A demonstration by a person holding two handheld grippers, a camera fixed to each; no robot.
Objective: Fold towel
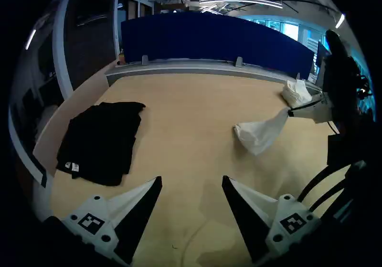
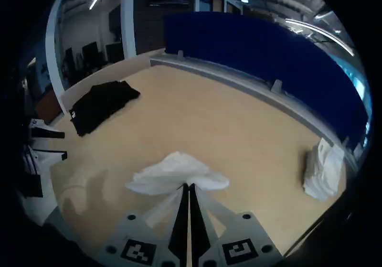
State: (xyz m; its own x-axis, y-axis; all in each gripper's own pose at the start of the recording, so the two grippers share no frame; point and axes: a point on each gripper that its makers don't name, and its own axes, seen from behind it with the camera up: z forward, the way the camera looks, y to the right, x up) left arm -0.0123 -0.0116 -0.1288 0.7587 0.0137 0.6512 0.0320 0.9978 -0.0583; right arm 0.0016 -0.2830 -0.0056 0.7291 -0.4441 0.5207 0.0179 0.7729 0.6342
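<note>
The right claw is closed, both fingers pressed together on a bunched fold of the white towel, low in the centre of the right gripper view. The cloth spreads out from the fingertips to left and right in a rumpled fan, lying on the light wooden surface. In the left gripper view the same claw shows at the right of the frame, pinching one end of the towel above the surface; the cloth slopes down to the left from it, and its lower end rests on the wood.

The left claw is at the bottom of its own view, its fingers spread wide with bare wood between them. It is well apart from the towel, which lies up and to the right of it.

A folded black garment lies at the left of the frame, near the surface's edge; in the right gripper view it is at the upper left. A stack of white cloths sits at the upper right, just beyond the right claw, and at the right edge in the right gripper view. A dark blue partition runs along the far side of the surface.
</note>
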